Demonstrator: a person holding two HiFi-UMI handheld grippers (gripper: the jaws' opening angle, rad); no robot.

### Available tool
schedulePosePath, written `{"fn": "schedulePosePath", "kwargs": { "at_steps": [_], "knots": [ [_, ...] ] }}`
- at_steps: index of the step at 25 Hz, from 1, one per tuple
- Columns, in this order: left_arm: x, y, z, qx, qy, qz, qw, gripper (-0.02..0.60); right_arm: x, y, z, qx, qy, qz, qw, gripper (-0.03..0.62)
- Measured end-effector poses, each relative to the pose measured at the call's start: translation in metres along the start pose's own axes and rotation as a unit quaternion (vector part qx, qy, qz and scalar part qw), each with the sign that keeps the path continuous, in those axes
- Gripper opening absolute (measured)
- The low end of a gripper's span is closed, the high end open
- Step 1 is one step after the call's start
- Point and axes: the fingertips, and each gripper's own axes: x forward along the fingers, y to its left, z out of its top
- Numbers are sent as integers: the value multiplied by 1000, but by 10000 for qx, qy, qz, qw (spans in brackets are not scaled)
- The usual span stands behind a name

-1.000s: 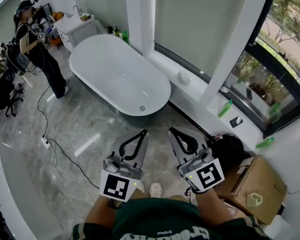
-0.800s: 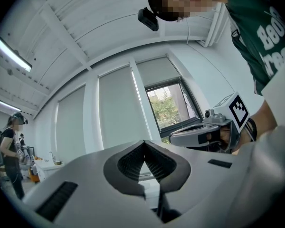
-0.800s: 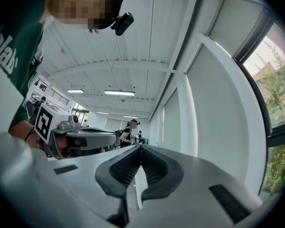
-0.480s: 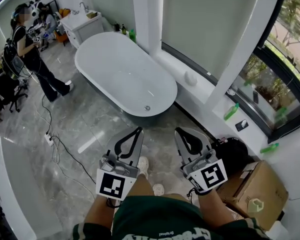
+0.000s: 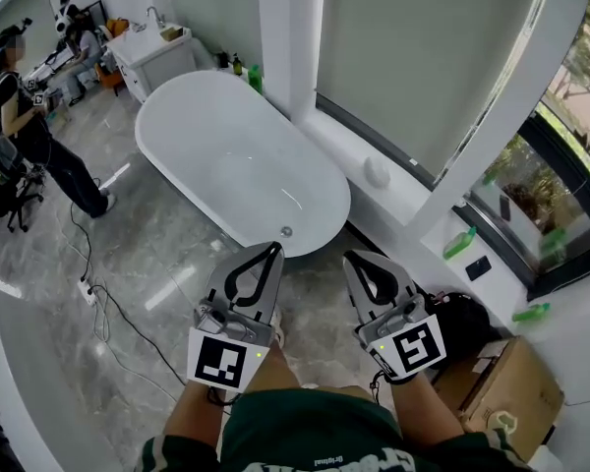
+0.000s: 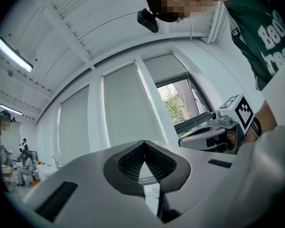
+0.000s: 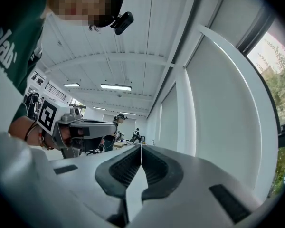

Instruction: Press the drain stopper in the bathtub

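- Left gripper [image 5: 272, 250] and right gripper [image 5: 350, 258]: two in all, held side by side at waist height above the marble floor [image 5: 167, 254]. Each carries one marker cube. On both, the fingers are pressed together at the tips, with nothing between them.
- Change over the last second: the grippers keep much the same place in the head view, while the tub end has drawn closer to them. The left gripper's tips now lie just short of the tub's near rim. The shoes seen below the grippers half a second ago are now almost hidden.
- Bathtub [image 5: 177, 101]: one, white, oval and freestanding, running from the grippers away to the upper left.
- Drain stopper [image 5: 286, 231]: one small round metal disc on the tub floor at the near end, just beyond the left gripper's tips and touched by neither gripper.
- Cardboard box [image 5: 501, 391]: one, at the lower right, beside a black bag [image 5: 462, 308].
- Green bottles: three, two on the window ledge [image 5: 460, 242] [image 5: 531, 312] and one at the tub's far end [image 5: 255, 79].
- Cable [image 5: 113, 308]: one, trailing across the floor at the left.
- Standing person [image 5: 20, 106]: now nearer the left edge than before; a second, seated person [image 5: 79, 37] is farther back.
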Motion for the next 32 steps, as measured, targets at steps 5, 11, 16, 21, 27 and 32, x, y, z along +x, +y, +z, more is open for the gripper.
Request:
{"fn": "schedulePosePath", "kwargs": {
  "at_steps": [5,11,16,21,27,32],
  "knots": [
    [45,61,-23,2,21,-23,10000,9,81,-22,-11,16,43,118,9999,17],
    [101,136,-55,-27,45,-243,9997,9,180,-49,-10,87,-129,134,9998,17],
    [137,189,-70,122,-43,-395,9991,9,247,-57,-17,-193,-83,217,9995,17],
    [169,228,-92,93,-35,-460,9989,9,296,-71,-34,-305,54,210,9993,17],
    [203,236,-118,-35,62,-581,9983,9,322,-95,-65,-125,293,184,9993,18],
    [230,237,-160,-36,382,-560,9977,9,339,-122,-108,-285,500,233,9981,17]
  ]
}}
